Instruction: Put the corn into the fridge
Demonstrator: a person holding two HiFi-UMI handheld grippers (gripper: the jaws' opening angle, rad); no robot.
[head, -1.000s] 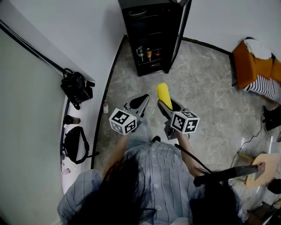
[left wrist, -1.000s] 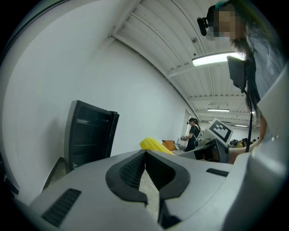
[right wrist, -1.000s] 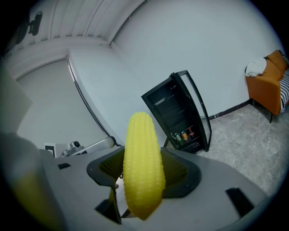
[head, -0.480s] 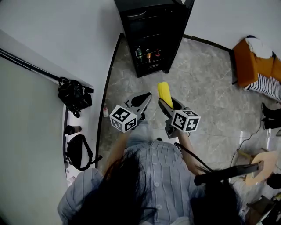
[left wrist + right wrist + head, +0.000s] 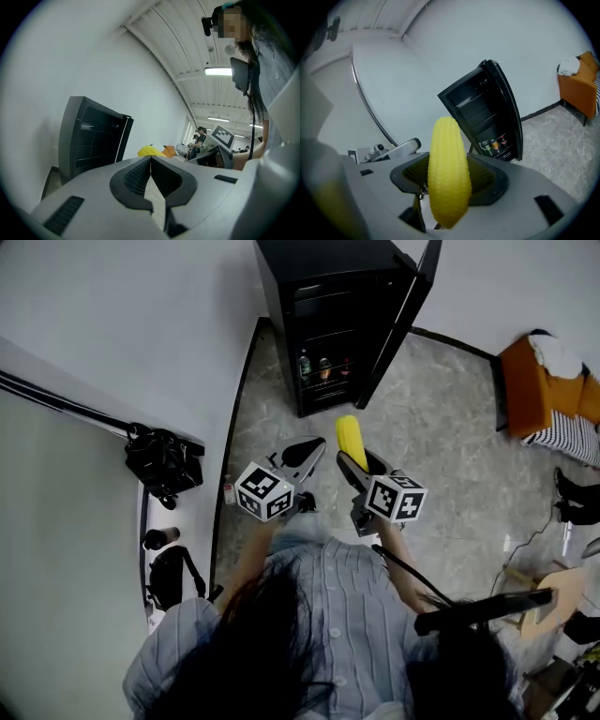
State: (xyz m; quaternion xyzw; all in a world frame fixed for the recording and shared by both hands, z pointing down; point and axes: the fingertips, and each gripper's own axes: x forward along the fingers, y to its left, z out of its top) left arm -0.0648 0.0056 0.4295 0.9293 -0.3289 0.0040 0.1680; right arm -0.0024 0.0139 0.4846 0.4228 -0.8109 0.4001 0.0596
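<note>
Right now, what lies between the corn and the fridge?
Only bare floor separates the corn from the open fridge, as the head view shows.

Yellow corn (image 5: 447,173) clamped upright; fridge (image 5: 333,324) door open.

I record that the fridge (image 5: 328,296) sits lower in the head view than a second ago, with more of its black top and open front showing. Its door (image 5: 410,310) now reaches further right along the upper edge, and the bottles (image 5: 323,367) on the lower shelf have dropped down the frame with it. On the ledge at left, the black bag (image 5: 164,465) has slid down the frame, and the second bag (image 5: 169,573) below it now lies closer to the person's shoulder
</note>
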